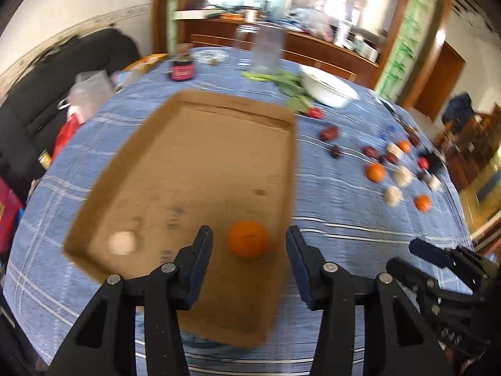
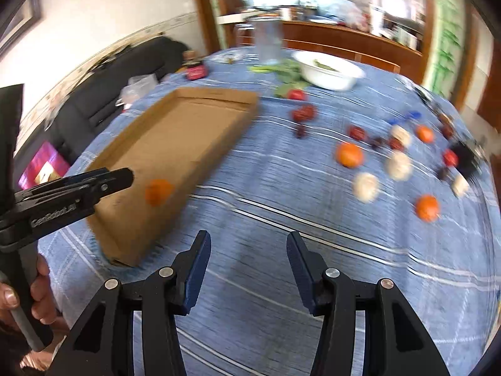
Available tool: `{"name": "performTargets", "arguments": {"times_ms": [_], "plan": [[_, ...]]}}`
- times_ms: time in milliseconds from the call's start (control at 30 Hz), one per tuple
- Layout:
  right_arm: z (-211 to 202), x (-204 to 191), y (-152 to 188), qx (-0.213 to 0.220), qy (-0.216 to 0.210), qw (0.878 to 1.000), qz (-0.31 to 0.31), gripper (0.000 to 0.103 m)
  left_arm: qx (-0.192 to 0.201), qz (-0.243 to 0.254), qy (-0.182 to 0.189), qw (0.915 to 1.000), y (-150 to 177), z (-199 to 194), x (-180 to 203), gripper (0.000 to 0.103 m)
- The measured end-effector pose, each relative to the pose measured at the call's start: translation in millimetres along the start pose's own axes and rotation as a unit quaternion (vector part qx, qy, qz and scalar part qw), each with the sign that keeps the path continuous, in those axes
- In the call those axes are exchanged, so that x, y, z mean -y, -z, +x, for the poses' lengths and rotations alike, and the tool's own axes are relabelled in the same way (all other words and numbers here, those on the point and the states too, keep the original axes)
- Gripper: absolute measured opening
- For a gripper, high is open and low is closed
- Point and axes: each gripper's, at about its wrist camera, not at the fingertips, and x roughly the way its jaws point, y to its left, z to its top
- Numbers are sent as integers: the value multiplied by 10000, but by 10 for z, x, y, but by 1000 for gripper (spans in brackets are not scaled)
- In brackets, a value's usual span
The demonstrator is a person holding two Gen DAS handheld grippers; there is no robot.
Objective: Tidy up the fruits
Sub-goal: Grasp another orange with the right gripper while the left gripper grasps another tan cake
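where blue plaid cloth (image 1: 328, 194) lies, shallow cardboard tray (image 1: 200, 163), round orange (image 1: 248, 238)

A lived-in home dining room is showing ahead of the gripper: a round table (image 1: 328, 194) wearing a blue plaid cloth, a white bowl (image 1: 328, 87) with leafy greens (image 1: 291, 81) sitting at its far side, a dark sofa (image 1: 62, 78) running along the left wall, a cluttered wooden sideboard (image 1: 281, 36) standing beyond.
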Motion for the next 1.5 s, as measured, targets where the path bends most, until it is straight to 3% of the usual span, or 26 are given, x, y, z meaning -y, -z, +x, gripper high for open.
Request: {"name": "performTargets", "arguments": {"times_ms": [267,367,467,767,833,900,1233,1300,1400,1433,1500], "plan": [[-233,1162,132,177,800,9931,838,54,-250,621,366,9971,51,167,789,57],[-240,1516,95,187,1046,9899,944,54,-318,772,361,9959,90,244,1002,64],[-164,1721,29,147,1133,9894,895,54,-399,878,349,9947,78,327,1152,64],[266,1898,-142,-64,873,9940,655,54,-539,1030,263,9929,-57,618,1518,64],[340,1932,-149,-89,840,9943,646,49,-606,1012,281,9926,-90,695,1581,64],[388,1950,-143,-126,716,9952,653,35,-658,969,338,9925,-132,776,1649,64],[256,2017,4,-46,546,9953,797,33,-718,942,590,9912,-318,1192,2042,64],[228,2028,37,-22,527,9952,827,33,-701,914,617,9914,-323,1271,2079,61],[197,2045,74,-6,554,9948,849,33,-659,954,558,9917,-302,1356,2127,39],[189,2052,88,-1,535,9947,879,33,-653,998,625,9909,-299,1358,2141,27],[178,2058,100,19,546,9944,903,33,-614,1039,624,9907,-301,1348,2149,27]]}}
